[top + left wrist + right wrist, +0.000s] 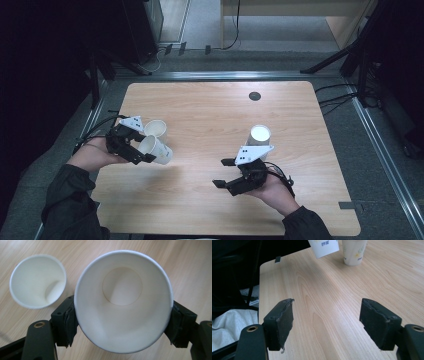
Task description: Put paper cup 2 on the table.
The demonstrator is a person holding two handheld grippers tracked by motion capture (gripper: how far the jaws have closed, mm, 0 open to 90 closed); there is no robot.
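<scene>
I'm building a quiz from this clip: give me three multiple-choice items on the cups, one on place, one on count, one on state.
1. Where is the held cup? A in the left tool B in the right tool C on the floor
2. How many cups show in the high view? A one B three C five
3. The right tool is: A shut on a cup B open C shut, holding nothing

A: the left tool's pads press its sides.
B: held cup, one beside it, a stack.
B: nothing sits between its parted jaws.

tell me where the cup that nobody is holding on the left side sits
In the high view the free paper cup stands upright on the table at the left, just beyond the tilted cup held in the left gripper.
</scene>
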